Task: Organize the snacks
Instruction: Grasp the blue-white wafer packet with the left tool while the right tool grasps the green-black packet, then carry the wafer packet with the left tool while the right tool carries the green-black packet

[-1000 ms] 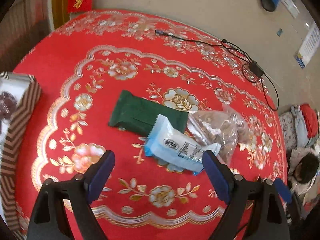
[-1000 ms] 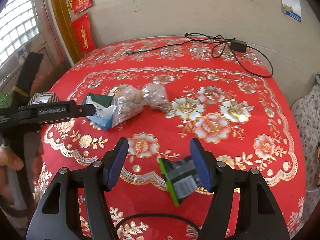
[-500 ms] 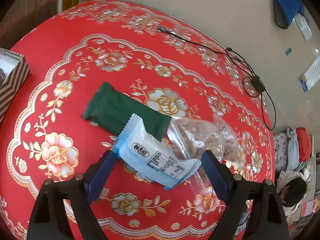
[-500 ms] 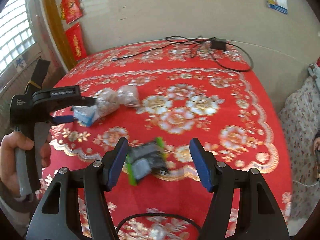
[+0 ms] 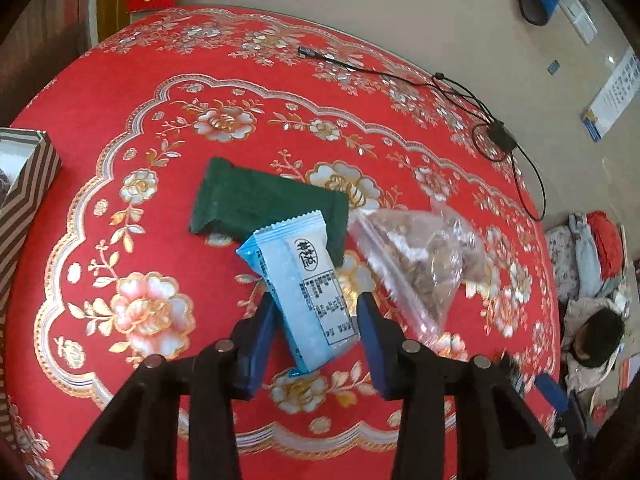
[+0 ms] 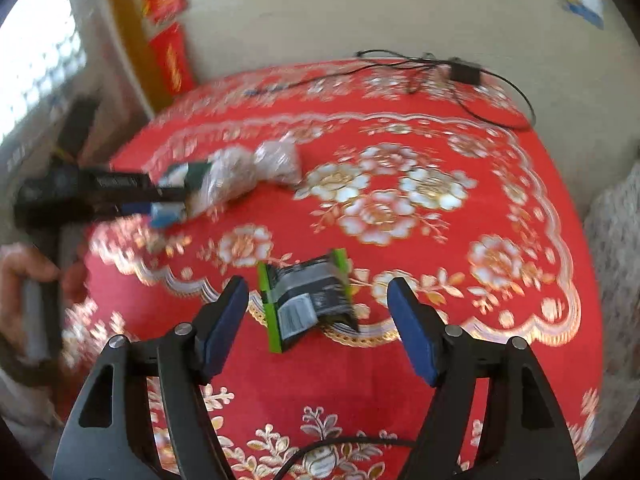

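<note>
Closing around the light blue snack packet (image 5: 304,284), left gripper (image 5: 316,324) has its pads at both sides; contact unclear. Packet overlaps a dark green packet (image 5: 256,204), clear bag of brown snacks (image 5: 424,252) beside, mid-table. Striped box (image 5: 24,192) at left table edge, contents unclear. Right wrist view, blurred: right gripper (image 6: 318,316) spread wide around a green-edged black packet (image 6: 308,300) near the table's front edge (image 6: 360,380).

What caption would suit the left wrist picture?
Left gripper closing around a light blue snack packet, beside a dark green packet and a clear bag of nuts.
</note>
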`<move>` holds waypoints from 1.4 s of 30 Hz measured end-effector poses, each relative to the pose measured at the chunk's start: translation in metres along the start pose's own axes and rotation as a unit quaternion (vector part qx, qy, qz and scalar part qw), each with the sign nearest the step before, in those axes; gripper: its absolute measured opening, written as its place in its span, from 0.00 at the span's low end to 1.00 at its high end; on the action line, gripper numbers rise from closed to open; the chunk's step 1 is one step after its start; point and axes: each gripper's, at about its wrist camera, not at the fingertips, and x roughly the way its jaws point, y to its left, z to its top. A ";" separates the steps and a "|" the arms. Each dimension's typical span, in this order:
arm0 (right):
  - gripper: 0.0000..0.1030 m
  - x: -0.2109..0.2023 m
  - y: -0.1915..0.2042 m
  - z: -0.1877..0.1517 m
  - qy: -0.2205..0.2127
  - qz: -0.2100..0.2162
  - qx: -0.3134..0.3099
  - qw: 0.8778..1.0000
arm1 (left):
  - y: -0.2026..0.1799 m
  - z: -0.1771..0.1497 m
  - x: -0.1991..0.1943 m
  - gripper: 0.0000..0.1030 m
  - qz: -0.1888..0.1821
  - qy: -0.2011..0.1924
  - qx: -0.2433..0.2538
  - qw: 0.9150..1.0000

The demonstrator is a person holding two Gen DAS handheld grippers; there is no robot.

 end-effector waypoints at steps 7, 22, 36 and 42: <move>0.66 0.030 0.003 0.000 0.043 0.002 -0.023 0.999 | 0.007 -0.005 -0.005 0.40 -0.001 0.006 0.023 1.000; 0.39 0.014 0.050 -0.007 0.000 0.014 -0.040 0.999 | 0.029 -0.036 -0.034 0.40 0.030 -0.020 0.070 0.997; 0.39 0.025 0.136 -0.001 -0.013 0.094 -0.042 0.995 | 0.074 -0.057 -0.071 0.40 0.065 -0.060 0.066 0.994; 0.39 0.030 0.162 0.004 -0.012 0.127 -0.043 0.991 | 0.093 -0.059 -0.087 0.40 0.078 -0.080 0.056 0.992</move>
